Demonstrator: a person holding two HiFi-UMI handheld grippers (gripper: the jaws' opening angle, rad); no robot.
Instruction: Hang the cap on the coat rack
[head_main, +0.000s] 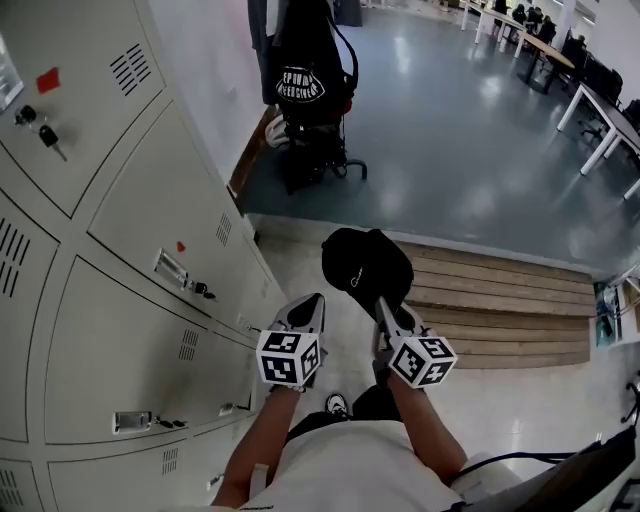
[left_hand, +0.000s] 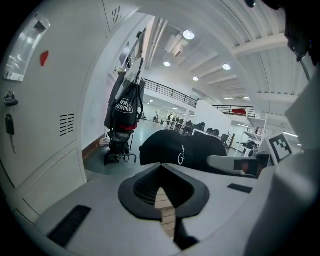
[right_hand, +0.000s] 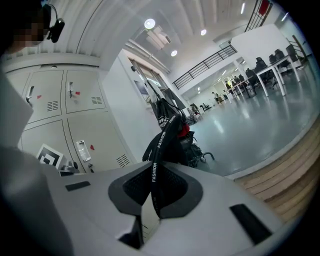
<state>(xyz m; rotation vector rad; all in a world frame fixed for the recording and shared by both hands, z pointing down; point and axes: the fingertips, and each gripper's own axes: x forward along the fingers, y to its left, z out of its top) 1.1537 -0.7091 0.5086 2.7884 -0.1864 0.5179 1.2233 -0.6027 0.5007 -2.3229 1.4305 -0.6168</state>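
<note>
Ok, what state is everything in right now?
Cap: held by its strap, not hung.
Right gripper: shut on the cap's strap.
Left gripper: shut, empty.
Black bag: hanging on the coat rack.
Lockers: doors closed, keys in locks.

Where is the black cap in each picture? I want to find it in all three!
Head view: the cap is in the middle, at the tip of the right gripper.
Left gripper view: the cap is in the middle, just above the jaws.
Right gripper view: only a thin black edge of the cap, printed FASHION, pinched between the jaws.
Shared landmark: the hanging black bag.
</note>
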